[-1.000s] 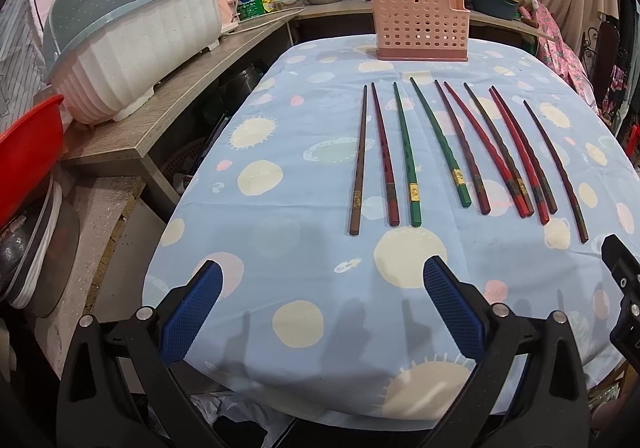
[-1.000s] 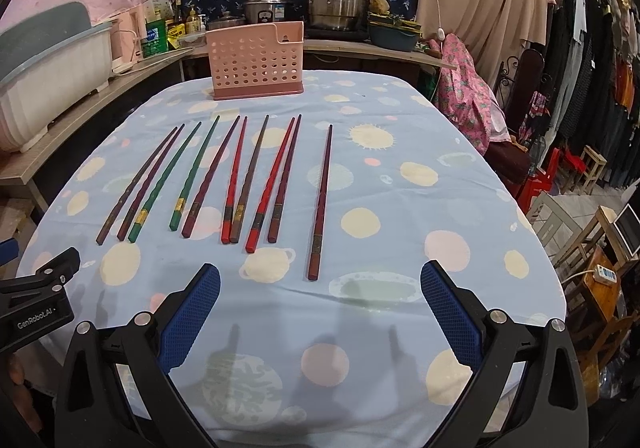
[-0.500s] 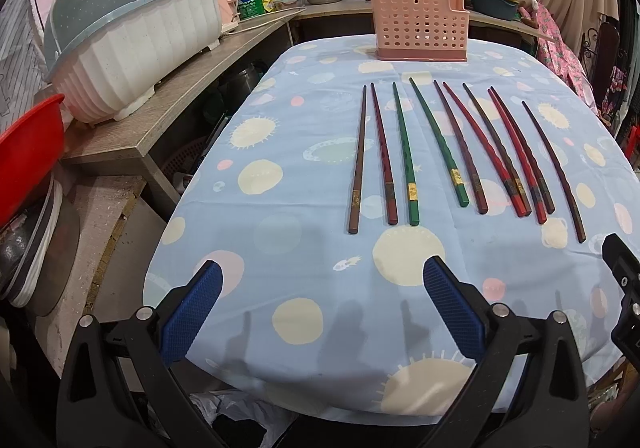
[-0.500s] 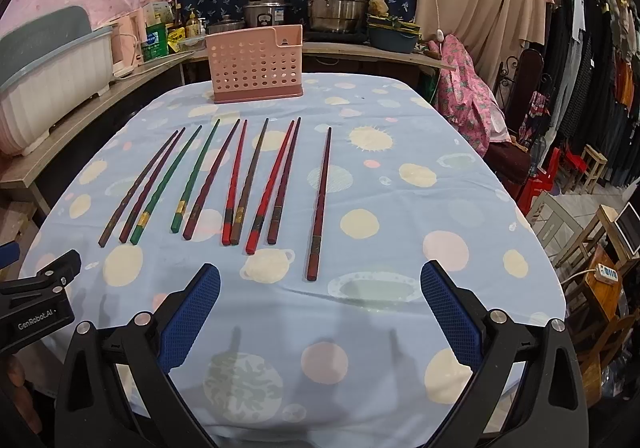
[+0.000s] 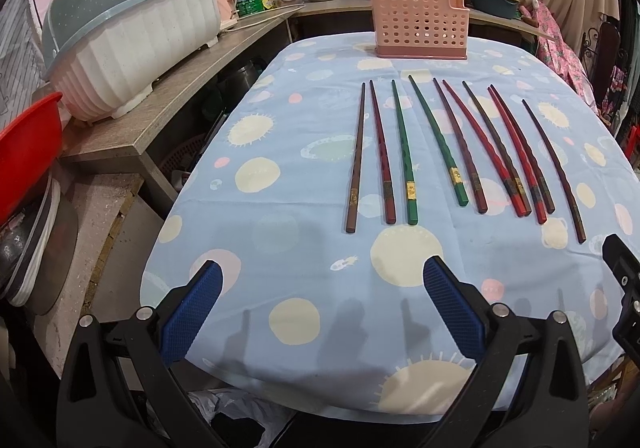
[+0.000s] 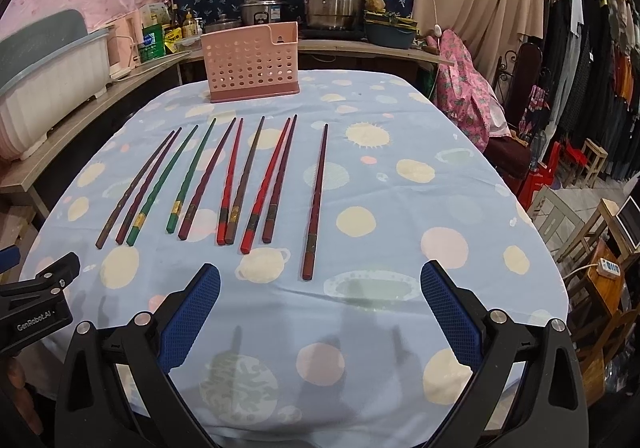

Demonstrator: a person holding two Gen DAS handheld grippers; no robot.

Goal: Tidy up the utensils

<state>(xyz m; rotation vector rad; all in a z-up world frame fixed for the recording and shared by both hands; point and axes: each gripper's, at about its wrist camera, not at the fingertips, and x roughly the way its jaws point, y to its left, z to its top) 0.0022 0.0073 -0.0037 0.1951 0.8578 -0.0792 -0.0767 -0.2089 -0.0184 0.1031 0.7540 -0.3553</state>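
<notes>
Change: almost nothing; against the pictures from a moment ago, both claws have only drifted slightly, and all ten chopsticks lie where they were.
Meaning for the task: sorting has not begun; no chopstick is lifted and the holder looks empty from here.
Left claw point(image 5: 322, 292): jaws spread wide, holding nothing, hovering over the near edge of the worktop point(image 5: 256, 248).
Right claw point(image 6: 320, 294): jaws equally wide, holding nothing, over the near edge, to the right of the left claw.
Chopsticks point(image 5: 460, 152): ten in a loose row on the spotted blue cloth, thick ends near, tips pointing far; brown, dark red, green and bright red.
Relative to left claw: the brown chopstick point(image 5: 356, 156) at the left end of the row lies ahead, its thick end near but apart from the jaws.
Relative to right claw: the lone dark red chopstick point(image 6: 316, 200) lies straight ahead, its thick end just beyond the gap.
Pink holder point(image 6: 252, 62): upright at the far end of the worktop, well apart from both claws, past the tips.
</notes>
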